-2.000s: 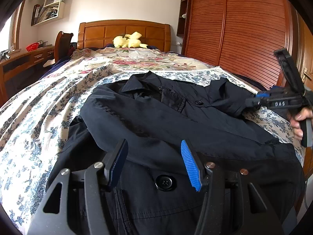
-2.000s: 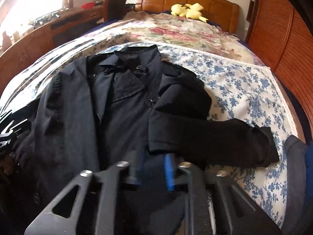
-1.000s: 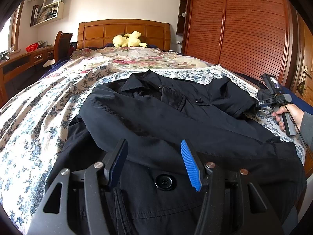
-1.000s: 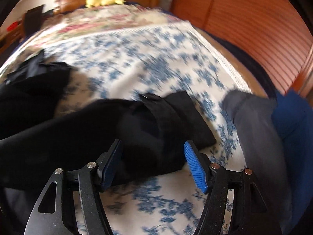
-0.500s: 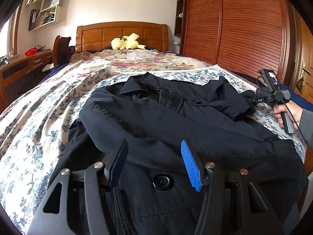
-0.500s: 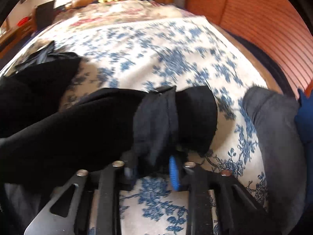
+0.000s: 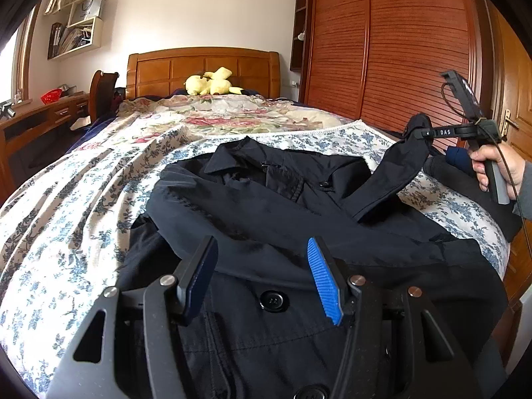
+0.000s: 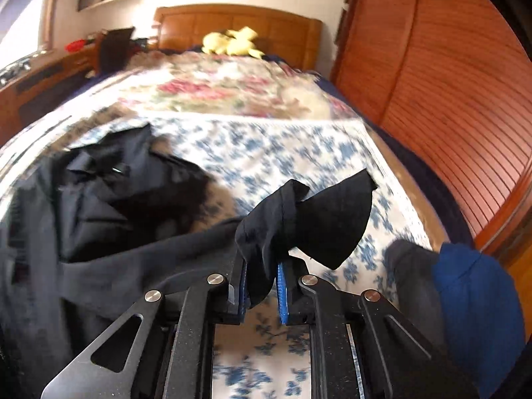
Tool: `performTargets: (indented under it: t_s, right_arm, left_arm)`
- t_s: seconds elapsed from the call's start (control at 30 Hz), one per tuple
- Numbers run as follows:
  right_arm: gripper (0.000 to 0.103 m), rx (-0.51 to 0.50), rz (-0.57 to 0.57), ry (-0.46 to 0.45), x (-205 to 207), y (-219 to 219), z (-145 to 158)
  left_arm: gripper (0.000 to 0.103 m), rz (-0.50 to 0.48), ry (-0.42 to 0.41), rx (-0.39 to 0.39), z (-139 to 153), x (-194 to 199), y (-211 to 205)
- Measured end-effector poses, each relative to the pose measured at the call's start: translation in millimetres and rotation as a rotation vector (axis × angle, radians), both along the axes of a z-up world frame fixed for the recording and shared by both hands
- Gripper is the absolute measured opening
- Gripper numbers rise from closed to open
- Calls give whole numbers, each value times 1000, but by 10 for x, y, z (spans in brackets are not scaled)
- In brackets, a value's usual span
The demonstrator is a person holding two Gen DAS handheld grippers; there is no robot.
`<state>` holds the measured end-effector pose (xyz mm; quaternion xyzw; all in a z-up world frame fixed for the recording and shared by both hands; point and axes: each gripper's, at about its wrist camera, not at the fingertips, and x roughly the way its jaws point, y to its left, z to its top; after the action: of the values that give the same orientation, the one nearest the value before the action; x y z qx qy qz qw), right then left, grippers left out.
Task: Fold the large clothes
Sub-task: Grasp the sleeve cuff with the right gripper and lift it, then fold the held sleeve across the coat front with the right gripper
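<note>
**Sleeve cuff in the right gripper, the coat body lies to its left**

The dark coat (image 7: pixel 282 219) lies spread on the flowered bedspread (image 7: pixel 66 206), with its collar toward the headboard in the upper part of the left wrist frame and its buttoned front toward the bottom edge. One sleeve (image 7: pixel 392 179) rises from the coat body toward the right edge of that frame, so its long axis goes from the frame's middle up and to the right.

In the right wrist view the right gripper (image 8: pixel 261 286) has the cuff (image 8: pixel 299 222) between its blue pads; the jaws are closing and are almost together, with the cloth bunched in the narrow gap. The cuff hangs clear of the bedspread. From this gripper the coat body lies to the left side of the frame, and I judge the next move brings the sleeve that way, across the chest.

The left gripper (image 7: pixel 262 276) stands about half open at the bottom of its frame, above the coat front near a black button (image 7: pixel 274 301), and it holds nothing. It is the nearer one to the coat body, the right one is nearer to the sleeve end.

Toward the coat the way looks free. At the right the bed edge, a blue and grey garment (image 8: pixel 465 286) and the wooden wardrobe (image 8: pixel 449 83) leave little room.
</note>
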<state>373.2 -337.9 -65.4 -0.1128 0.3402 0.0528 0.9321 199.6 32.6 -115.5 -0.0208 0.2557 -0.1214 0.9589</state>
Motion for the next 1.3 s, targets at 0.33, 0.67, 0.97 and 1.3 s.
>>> performTargets:
  t_s: [0.33,0.67,0.97,1.3]
  right_arm:
    - [11,55,223,-99,-459,872,443]
    - [10,225,507,-28,-1035,1879,136]
    - [10,277,564,129,-1265,2173,-517]
    - [13,264,619,205,-1580,2332,-801]
  left_arm:
    - [55,39,-22,-11,117,-144,239]
    - [55,85,-16,-15,93,-299,467]
    - [55,99,-45,-9,132,-432,554]
    - [55,111,-44,-26,143,-434,644]
